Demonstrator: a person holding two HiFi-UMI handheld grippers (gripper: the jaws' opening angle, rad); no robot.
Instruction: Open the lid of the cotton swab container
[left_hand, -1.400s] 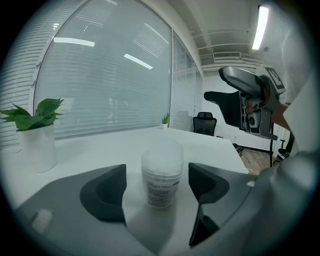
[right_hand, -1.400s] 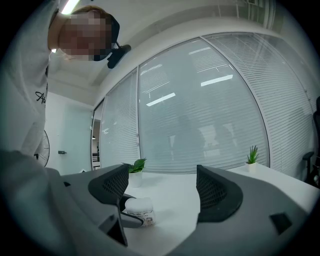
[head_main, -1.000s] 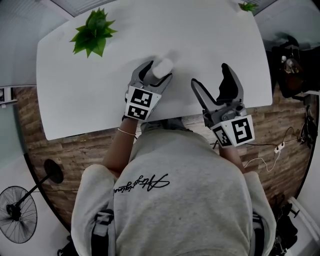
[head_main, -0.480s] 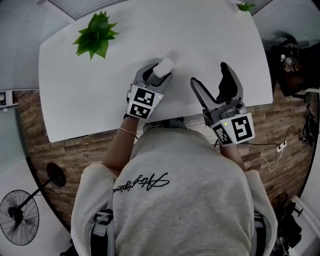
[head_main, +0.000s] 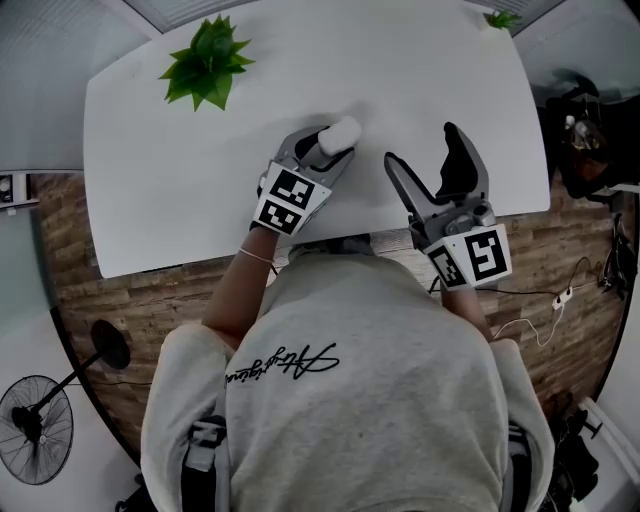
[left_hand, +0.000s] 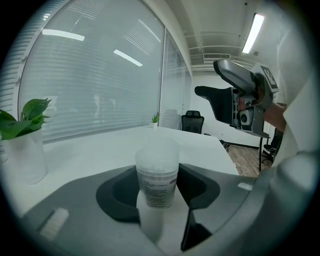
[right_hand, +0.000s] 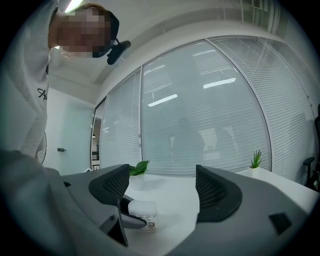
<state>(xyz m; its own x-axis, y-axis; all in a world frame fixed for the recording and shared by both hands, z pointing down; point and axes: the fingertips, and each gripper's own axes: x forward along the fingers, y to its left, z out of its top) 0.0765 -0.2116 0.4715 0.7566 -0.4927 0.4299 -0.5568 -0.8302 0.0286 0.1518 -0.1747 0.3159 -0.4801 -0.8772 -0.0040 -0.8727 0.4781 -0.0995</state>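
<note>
On white table (head_main: 180, 190) | cotton swab container (head_main: 338, 133), plant (head_main: 208, 62) | blinds (left_hand: 100, 85) behind

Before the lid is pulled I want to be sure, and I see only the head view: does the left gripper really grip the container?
Observer: Yes. The left gripper has just been closing its jaws, and in its own view they press both sides of the container.
Operator: Is the lid on?
Observer: Yes, the lid sits closed on top, above the printed label.
Operator: And the right gripper?
Observer: The right gripper is open and empty. Its view shows the container farther off, low and left of the middle of the gap.
</note>
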